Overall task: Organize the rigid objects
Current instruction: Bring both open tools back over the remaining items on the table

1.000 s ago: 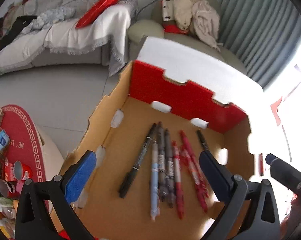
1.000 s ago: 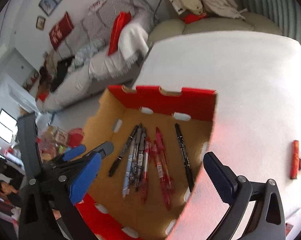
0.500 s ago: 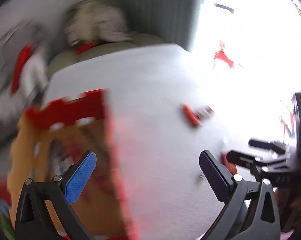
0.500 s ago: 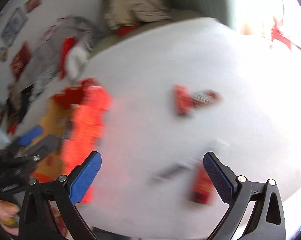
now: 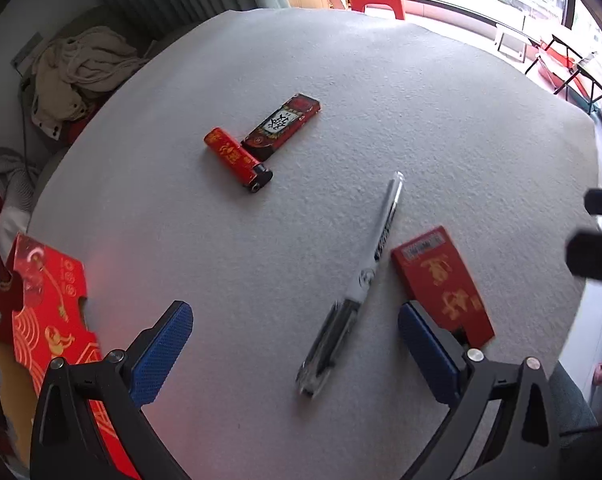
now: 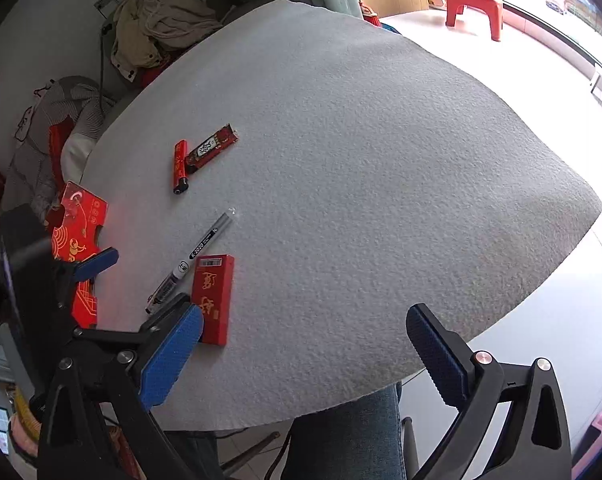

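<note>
Both grippers hang empty with jaws wide: the left gripper (image 5: 293, 344) just above the pen (image 5: 357, 284), the right gripper (image 6: 305, 344) (over the mat's near edge) well right of it. The pen lies on the white mat (image 5: 421, 120), a red box (image 5: 445, 280) just beside it; a lighter (image 5: 237, 158) and a dark packet (image 5: 283, 125), touching, lie beyond the pen.

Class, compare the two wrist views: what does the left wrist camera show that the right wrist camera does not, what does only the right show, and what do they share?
Only the left wrist view shows the left gripper with its jaws wide apart astride the pen's near end.

Only the right wrist view shows the right gripper, open, the table's near edge and a jeans-clad leg below it.

Both show the pen, red lighter, small dark-red box, larger red box, white table cover and red carton flap.
</note>
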